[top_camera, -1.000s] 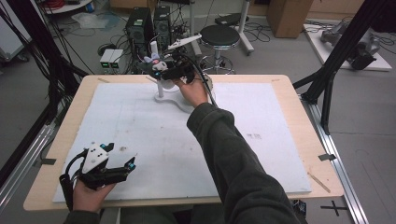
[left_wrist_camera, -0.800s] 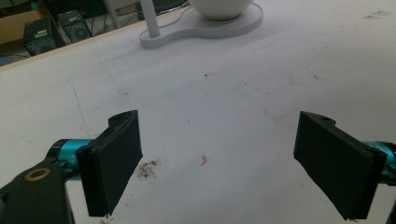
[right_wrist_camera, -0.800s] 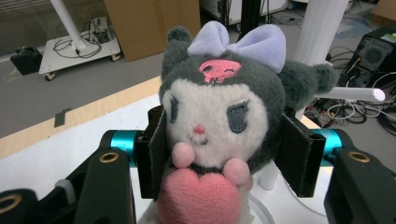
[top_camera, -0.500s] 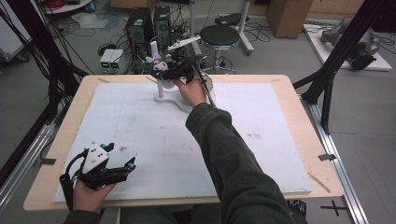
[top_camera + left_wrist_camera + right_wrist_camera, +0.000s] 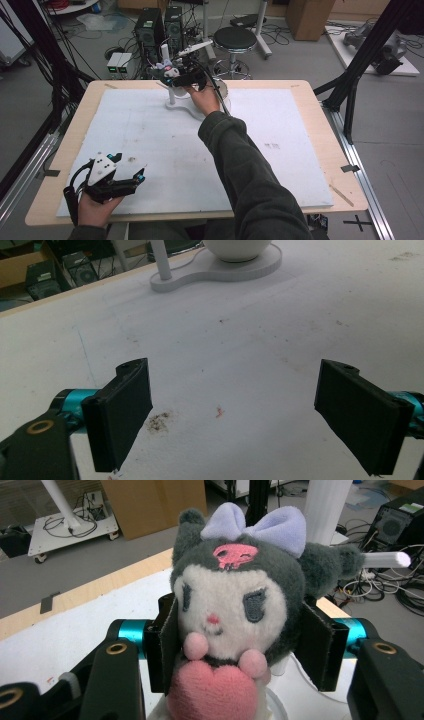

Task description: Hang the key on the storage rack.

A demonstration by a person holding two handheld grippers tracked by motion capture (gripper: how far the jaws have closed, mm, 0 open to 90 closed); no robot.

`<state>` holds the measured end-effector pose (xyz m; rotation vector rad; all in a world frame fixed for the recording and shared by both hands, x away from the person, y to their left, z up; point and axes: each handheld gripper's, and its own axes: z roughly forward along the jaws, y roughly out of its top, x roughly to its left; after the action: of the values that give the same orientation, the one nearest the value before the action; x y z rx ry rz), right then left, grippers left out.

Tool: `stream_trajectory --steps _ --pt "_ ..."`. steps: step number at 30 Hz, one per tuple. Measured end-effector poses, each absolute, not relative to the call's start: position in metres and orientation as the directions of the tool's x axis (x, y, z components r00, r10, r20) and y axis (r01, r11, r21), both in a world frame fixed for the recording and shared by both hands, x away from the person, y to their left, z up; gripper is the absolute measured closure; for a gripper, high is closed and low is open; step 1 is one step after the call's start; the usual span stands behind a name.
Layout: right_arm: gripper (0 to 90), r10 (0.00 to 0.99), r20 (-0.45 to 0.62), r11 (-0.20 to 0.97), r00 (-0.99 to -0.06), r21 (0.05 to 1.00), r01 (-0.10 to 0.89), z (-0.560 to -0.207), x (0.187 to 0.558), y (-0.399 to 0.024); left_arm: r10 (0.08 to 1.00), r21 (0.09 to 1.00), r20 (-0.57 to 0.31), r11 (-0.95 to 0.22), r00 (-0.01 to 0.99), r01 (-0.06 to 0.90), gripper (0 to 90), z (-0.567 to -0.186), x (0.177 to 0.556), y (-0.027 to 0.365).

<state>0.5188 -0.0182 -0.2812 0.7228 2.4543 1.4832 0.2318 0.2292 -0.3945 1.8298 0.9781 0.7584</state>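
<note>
the plush toy (image 5: 235,610) is pinched in the right gripper (image 5: 240,640) above the white stand (image 5: 176,102); placing is left. the left gripper (image 5: 235,415) is spread, idle.

The plush toy's (image 5: 235,615) lower body runs off the frame's bottom edge, its sides hidden behind the right tongs (image 5: 245,645).

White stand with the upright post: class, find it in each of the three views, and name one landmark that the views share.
High view: the white stand sits at the far middle of the white mat.
Left gripper view: along the top edge, centre-left.
Right gripper view: its post rises at the top right, behind the plush toy.
Shared landmark: the white mat.
</note>
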Motion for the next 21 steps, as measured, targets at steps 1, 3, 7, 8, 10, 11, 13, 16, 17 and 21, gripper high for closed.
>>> stream_trajectory --steps 1,3,7,8,10,11,13,16,17,21 --pt "42.0 0.494 0.091 0.383 -0.865 0.87 0.31 -0.281 0.519 -0.018 0.861 0.908 0.098 -0.283 0.499 0.31 15.4 -0.395 0.232 0.229" --pt "42.0 0.494 0.094 0.39 -0.865 0.864 0.317 -0.282 0.518 -0.018 0.861 0.908 0.098 -0.283 0.499 0.309 15.4 -0.394 0.232 0.229" --pt "41.9 0.492 0.092 0.397 -0.866 0.862 0.316 -0.283 0.518 -0.019 0.86 0.907 0.1 -0.285 0.5 0.309 15.4 -0.394 0.232 0.229" --pt "41.9 0.492 0.096 0.399 -0.865 0.858 0.323 -0.283 0.517 -0.019 0.86 0.908 0.097 -0.283 0.502 0.309 15.4 -0.395 0.231 0.229" --pt "41.8 0.49 0.092 0.401 -0.867 0.859 0.318 -0.284 0.517 -0.019 0.86 0.908 0.098 -0.283 0.501 0.309 15.4 -0.394 0.231 0.229" --pt "41.8 0.49 0.093 0.398 -0.867 0.861 0.317 -0.285 0.516 -0.02 0.86 0.908 0.098 -0.283 0.501 0.309 15.4 -0.394 0.231 0.229" --pt "41.8 0.491 0.095 0.4 -0.866 0.858 0.322 -0.286 0.516 -0.02 0.86 0.908 0.1 -0.284 0.5 0.308 15.4 -0.394 0.231 0.229" --pt "41.7 0.49 0.104 0.404 -0.865 0.852 0.332 -0.289 0.516 -0.023 0.86 0.907 0.102 -0.286 0.5 0.308 15.4 -0.394 0.231 0.23" --pt "41.8 0.49 0.102 0.403 -0.866 0.854 0.329 -0.289 0.515 -0.023 0.86 0.908 0.1 -0.284 0.5 0.307 15.4 -0.394 0.231 0.23" --pt "41.8 0.5 0.106 0.401 -0.859 0.852 0.338 -0.292 0.514 -0.027 0.86 0.909 0.1 -0.284 0.5 0.306 15.4 -0.394 0.231 0.229"
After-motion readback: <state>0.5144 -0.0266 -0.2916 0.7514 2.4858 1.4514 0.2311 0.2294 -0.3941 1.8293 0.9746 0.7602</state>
